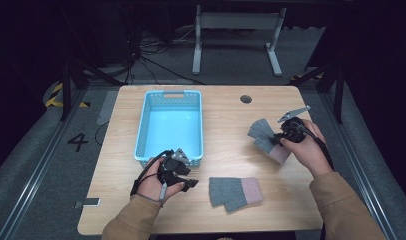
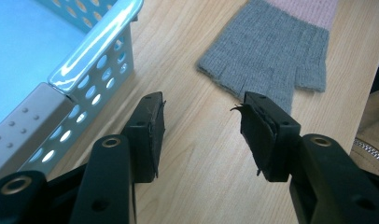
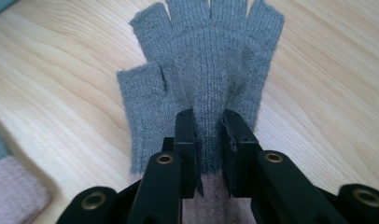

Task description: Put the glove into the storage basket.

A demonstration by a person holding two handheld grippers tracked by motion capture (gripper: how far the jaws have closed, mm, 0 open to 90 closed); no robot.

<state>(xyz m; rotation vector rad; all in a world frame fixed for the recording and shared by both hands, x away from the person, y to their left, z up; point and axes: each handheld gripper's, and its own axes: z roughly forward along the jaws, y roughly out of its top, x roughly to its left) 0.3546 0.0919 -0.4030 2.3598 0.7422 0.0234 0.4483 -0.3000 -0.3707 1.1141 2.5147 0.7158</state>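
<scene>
The right gripper view showed the right gripper (image 3: 208, 140) pinching a raised fold of a grey fingerless glove (image 3: 201, 60), its jaws closed on the knit; from the high view that pinch was hidden behind the hand. The left gripper (image 2: 201, 130) stood wide apart, holding nothing, above the table (image 1: 226, 115) between the blue basket (image 2: 92, 51) and a second glove (image 1: 235, 192).

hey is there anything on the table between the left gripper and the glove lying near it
Nothing visible does. The open left gripper faces the flat grey glove across bare wood; the blue basket sits off to its side, out of that line.
</scene>
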